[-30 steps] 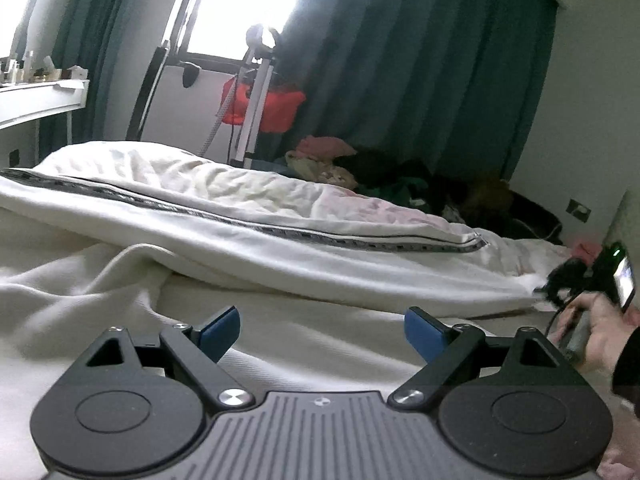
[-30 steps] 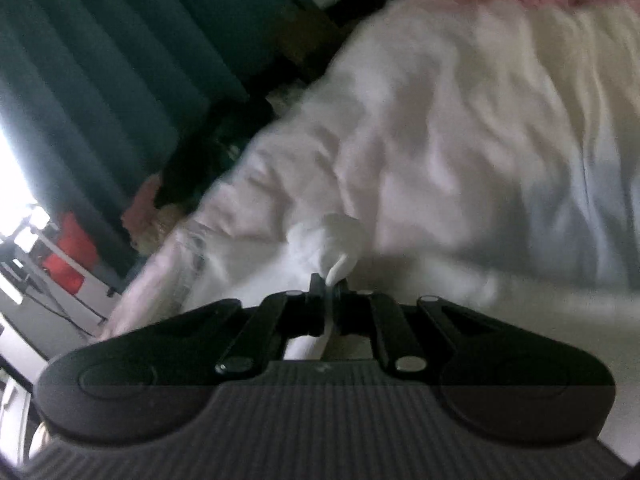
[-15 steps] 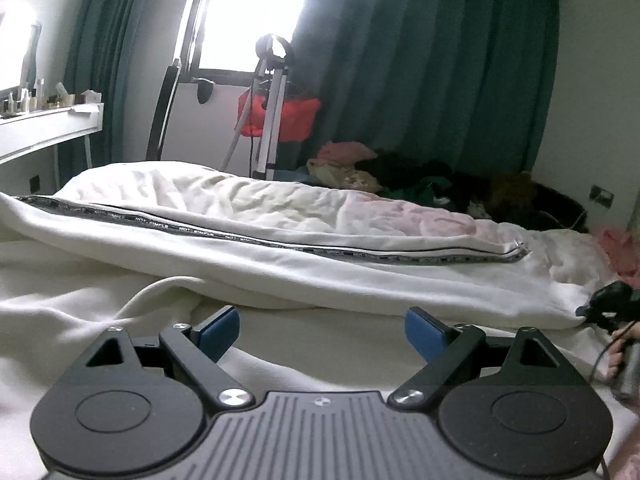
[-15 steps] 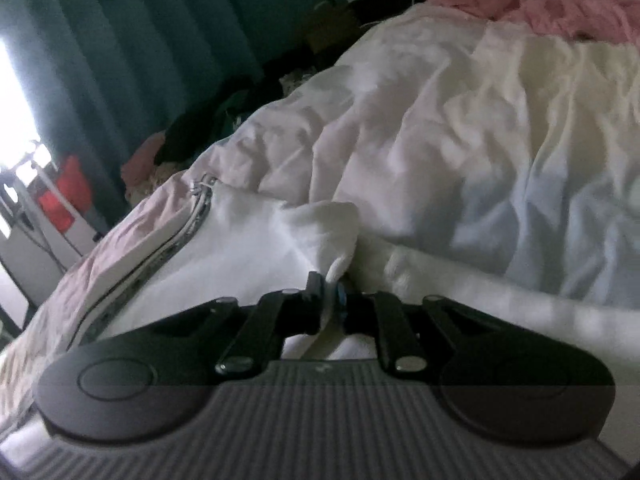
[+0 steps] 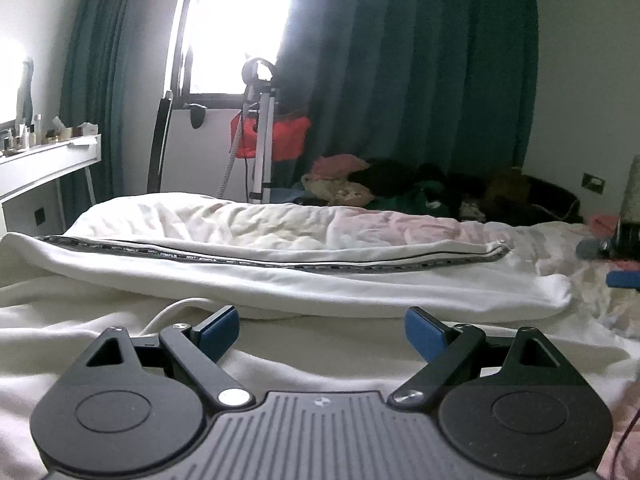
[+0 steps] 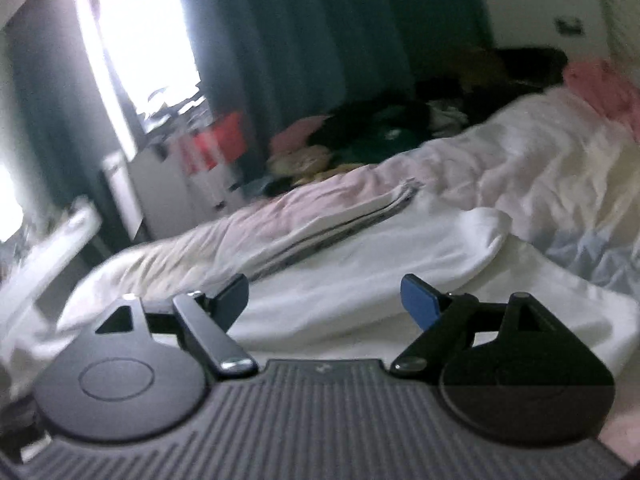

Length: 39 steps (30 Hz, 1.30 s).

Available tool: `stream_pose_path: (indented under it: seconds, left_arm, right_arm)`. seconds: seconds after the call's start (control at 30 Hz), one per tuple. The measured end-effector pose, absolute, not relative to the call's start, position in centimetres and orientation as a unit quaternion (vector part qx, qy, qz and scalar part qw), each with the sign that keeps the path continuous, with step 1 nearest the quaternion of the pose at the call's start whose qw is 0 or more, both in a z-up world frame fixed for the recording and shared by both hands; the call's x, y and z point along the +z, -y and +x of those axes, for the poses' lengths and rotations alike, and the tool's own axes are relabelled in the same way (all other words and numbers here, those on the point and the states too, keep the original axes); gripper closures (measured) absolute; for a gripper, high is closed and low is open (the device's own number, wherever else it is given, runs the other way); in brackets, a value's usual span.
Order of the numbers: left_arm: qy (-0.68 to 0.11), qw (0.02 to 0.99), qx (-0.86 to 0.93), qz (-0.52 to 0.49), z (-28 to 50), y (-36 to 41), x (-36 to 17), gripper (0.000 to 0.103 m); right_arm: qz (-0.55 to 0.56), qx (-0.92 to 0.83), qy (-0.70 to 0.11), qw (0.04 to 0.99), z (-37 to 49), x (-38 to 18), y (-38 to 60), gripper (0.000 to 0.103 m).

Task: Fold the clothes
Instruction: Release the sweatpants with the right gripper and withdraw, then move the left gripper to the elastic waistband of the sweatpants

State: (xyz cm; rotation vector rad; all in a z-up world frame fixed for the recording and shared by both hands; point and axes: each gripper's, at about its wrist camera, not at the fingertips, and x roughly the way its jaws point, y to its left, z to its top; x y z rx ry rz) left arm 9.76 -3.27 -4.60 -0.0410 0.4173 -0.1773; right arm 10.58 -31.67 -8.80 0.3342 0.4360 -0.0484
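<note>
While both tools hover low over the bed:
Left gripper (image 5: pixel 320 330): jaws spread wide, gripping nothing.
Right gripper (image 6: pixel 325 296): jaws spread wide, gripping nothing.
White garment (image 5: pixel 320 280): lies flat just beyond both jaws, dark printed stripe (image 5: pixel 360 266) on top.

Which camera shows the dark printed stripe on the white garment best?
The left wrist view: the stripe runs sharp across the white garment, lettering visible. The right wrist view shows the stripe blurred and foreshortened.
</note>
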Motion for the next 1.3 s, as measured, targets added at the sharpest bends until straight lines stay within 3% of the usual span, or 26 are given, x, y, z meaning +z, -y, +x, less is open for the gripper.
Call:
stream_pose_path:
  seconds: [0.4,1.0,1.3]
  left_arm:
    - [-0.175,0.980,-0.087,0.036,2.9,4.1,-3.4,0.010]
    - [-0.363,0.924,0.036,-0.117,3.7,-5.6,-7.0,0.010]
    - [-0.441,0.873,0.070,-0.195,3.4,-11.8,-5.4,0.010]
  right_arm:
    - [0.086,0.027,-0.208,0.974,6.8,-8.4,26.1,0.018]
    - [0.114,0.002,-0.243,0.963,7.3,-10.1,27.5,0.018]
    - [0.142,-0.012,-0.281,0.949,8.2,-11.0,29.4,0.018]
